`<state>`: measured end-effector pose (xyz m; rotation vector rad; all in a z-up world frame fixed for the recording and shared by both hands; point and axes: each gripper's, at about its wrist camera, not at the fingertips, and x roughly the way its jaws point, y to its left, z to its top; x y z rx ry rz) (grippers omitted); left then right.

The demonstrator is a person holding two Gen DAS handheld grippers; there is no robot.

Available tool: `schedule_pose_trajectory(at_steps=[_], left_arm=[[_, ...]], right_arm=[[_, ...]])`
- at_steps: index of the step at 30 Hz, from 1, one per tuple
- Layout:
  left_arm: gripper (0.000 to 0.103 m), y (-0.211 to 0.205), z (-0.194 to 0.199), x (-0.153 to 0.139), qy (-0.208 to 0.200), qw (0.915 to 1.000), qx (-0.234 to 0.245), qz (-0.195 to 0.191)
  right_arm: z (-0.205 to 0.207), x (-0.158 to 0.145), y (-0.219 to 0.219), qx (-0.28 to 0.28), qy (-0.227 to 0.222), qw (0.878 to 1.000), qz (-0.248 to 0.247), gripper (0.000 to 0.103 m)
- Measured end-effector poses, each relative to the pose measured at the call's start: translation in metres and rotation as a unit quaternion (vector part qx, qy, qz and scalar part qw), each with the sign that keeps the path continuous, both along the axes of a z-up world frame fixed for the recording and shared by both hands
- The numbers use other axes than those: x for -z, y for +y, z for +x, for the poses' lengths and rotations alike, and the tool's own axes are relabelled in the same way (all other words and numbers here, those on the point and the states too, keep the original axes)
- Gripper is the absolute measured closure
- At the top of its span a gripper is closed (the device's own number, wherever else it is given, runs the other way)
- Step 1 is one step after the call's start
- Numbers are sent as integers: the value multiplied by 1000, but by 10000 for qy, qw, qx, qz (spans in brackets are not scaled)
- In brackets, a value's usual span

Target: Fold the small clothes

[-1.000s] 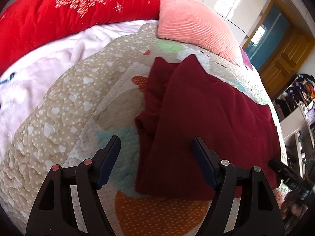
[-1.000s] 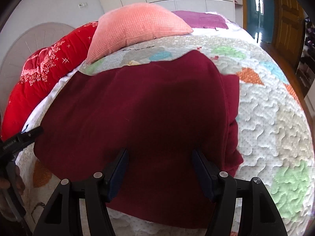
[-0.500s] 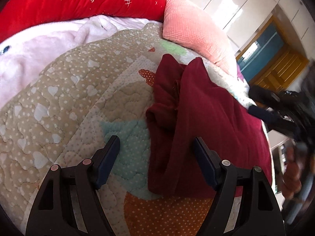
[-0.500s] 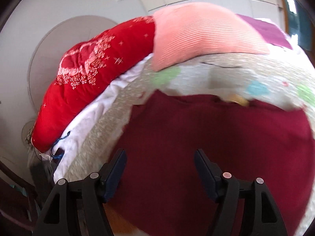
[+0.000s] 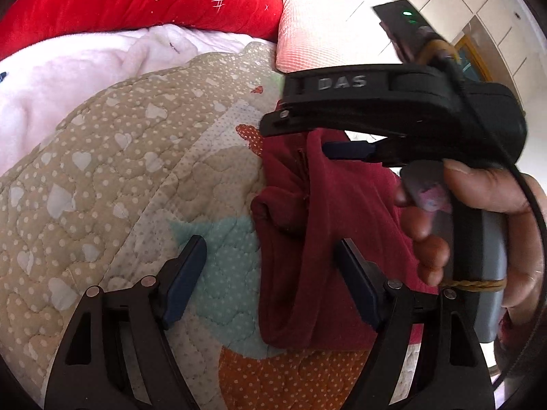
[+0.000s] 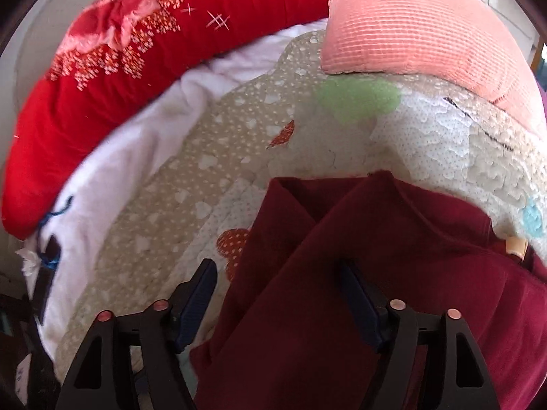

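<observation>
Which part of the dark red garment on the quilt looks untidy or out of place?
The dark red garment is bunched along its left edge: a rumpled lump sits under the folded flap instead of lying flat on the quilt.

the raised letters "das" stand on the black upper arm of the right gripper [image 5: 345, 150], seen from the left wrist; no other text is readable.

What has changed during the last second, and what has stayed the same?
The right gripper has swung leftward, over the far left part of the maroon garment, with its fingers open and holding nothing. The left gripper stays open over the garment's left edge. The garment still lies partly folded on the quilt.
</observation>
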<state>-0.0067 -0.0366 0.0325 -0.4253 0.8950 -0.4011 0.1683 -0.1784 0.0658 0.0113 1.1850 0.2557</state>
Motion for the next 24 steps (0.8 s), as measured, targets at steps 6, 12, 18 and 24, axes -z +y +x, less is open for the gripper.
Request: schedule_pose_trajectory(at_steps=[6,12,18,24], left_arm=[[24,1,-2,1,-9,10000,-12,-29],[24,1,1,2,-7,10000,-21,-27],[24,1,1,2,-10,10000,-17,-24],[22,-3,3,0,-40,10000,-13,41]], right_arm=[[7,16,27,-338,146,9972,-653,7],[7,19,31,-372,62,9955,-867,8],[-3,14,31,-412,-313,9913,-1212,40],[-15,3,11,-392,-531,9959,-615,63]])
